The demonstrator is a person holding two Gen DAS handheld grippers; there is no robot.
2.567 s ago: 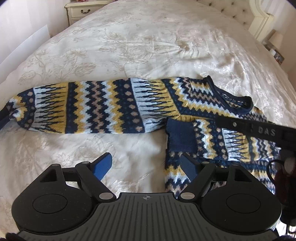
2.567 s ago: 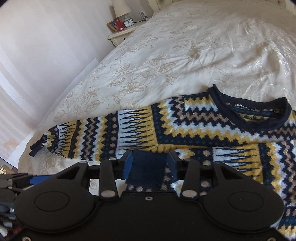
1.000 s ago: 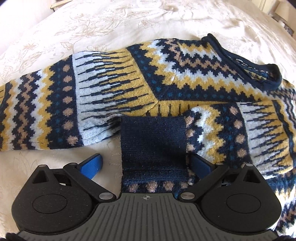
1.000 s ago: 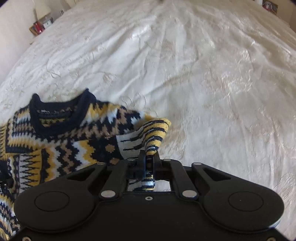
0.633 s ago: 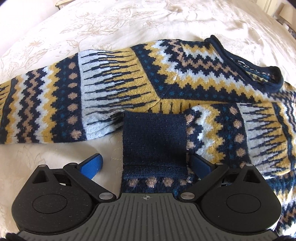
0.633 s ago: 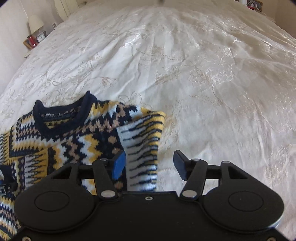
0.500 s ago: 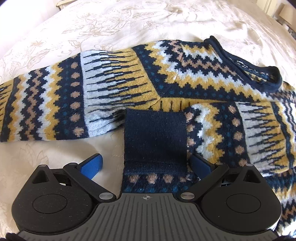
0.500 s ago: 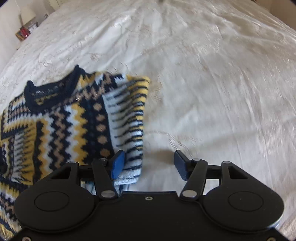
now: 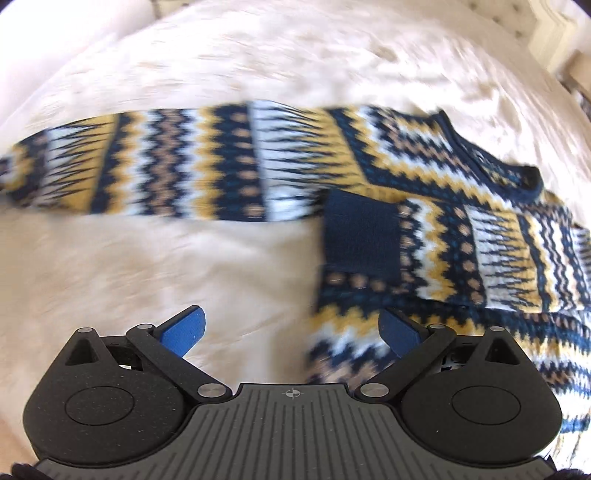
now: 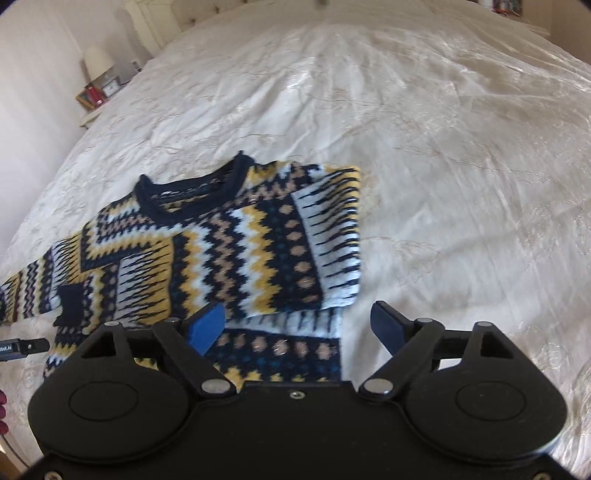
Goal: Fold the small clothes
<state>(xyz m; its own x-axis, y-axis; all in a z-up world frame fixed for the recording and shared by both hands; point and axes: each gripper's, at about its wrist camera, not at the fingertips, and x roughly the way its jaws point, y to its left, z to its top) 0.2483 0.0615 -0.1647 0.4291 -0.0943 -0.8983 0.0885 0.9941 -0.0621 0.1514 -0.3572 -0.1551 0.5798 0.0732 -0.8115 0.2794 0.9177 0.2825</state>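
Note:
A navy, yellow and white patterned sweater lies flat on the bed. One sleeve stretches out to the left. The other sleeve is folded across the body, its navy cuff near the middle. My left gripper is open and empty, just short of the sweater's lower left part. In the right wrist view the sweater lies with its folded shoulder edge at the right. My right gripper is open and empty over the sweater's right side.
The cream embroidered bedspread spreads wide to the right of the sweater. A nightstand with a lamp and small items stands at the far left. The headboard shows at the top right of the left wrist view.
My left gripper has pulled back and shifted left, away from the cuff; the view is blurred by motion. My right gripper has backed off the folded shoulder and stays open.

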